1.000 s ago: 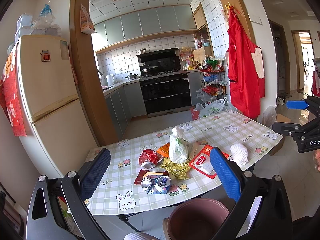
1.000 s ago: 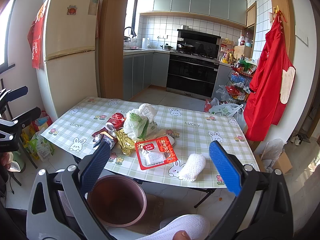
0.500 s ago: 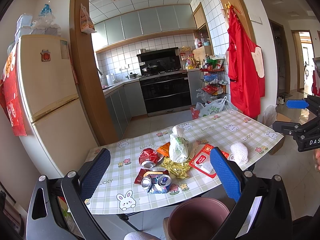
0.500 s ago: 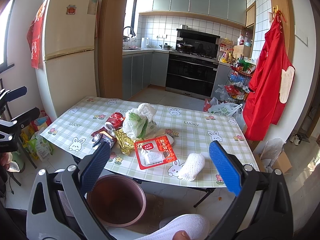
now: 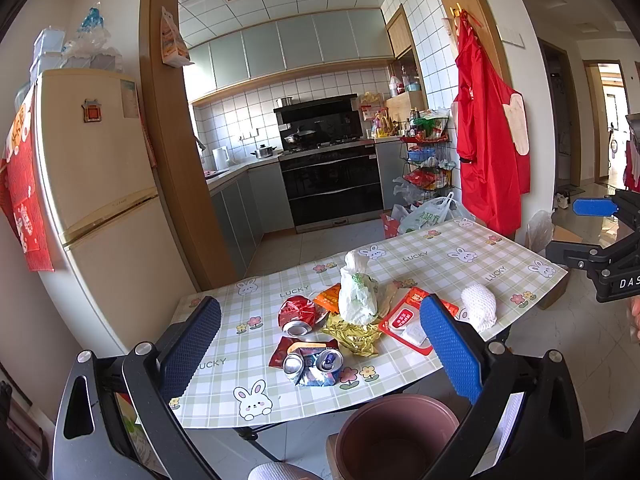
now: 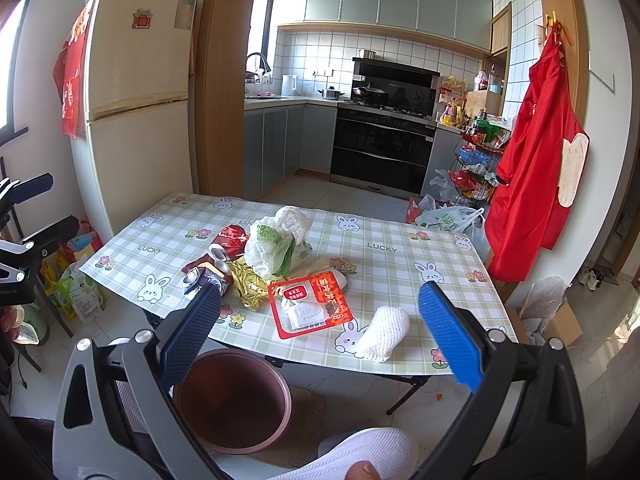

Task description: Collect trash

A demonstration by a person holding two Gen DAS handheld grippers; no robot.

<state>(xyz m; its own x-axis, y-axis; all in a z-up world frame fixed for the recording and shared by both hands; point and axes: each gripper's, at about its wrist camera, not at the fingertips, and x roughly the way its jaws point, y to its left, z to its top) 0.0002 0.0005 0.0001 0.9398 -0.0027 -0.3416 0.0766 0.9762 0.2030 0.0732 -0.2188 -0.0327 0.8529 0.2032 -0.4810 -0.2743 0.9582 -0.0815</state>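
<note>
Both grippers hang in the air short of the table (image 5: 440, 256), jaws spread wide and gripping nothing: the left gripper (image 5: 320, 348) looks at the near-left end, the right gripper (image 6: 320, 328) at the near-right edge. The trash sits in a loose heap around the middle of the checkered bunny tablecloth. There's a crushed red can (image 5: 297, 313) at the back left, a white bag (image 5: 356, 294) with green print standing up behind the rest, and an orange wrapper (image 5: 329, 298) between those 2. A crumpled gold wrapper (image 5: 353, 335) lies in front of the bag, and 2 flattened silver cans (image 5: 314, 364) lie on a dark red wrapper (image 5: 281, 354) nearest the left gripper. To the right of the heap is a red tray (image 6: 310, 304) with a white packet in it, and a white foam net (image 6: 384, 332) lies apart from it near the table's front edge. A brown bin (image 6: 236, 404) stands on the floor just below the near edge, between the 2 grippers. Behind the table are a cream fridge (image 5: 96, 200) on the left and a red apron (image 6: 536, 168) hanging on the right wall.
</note>
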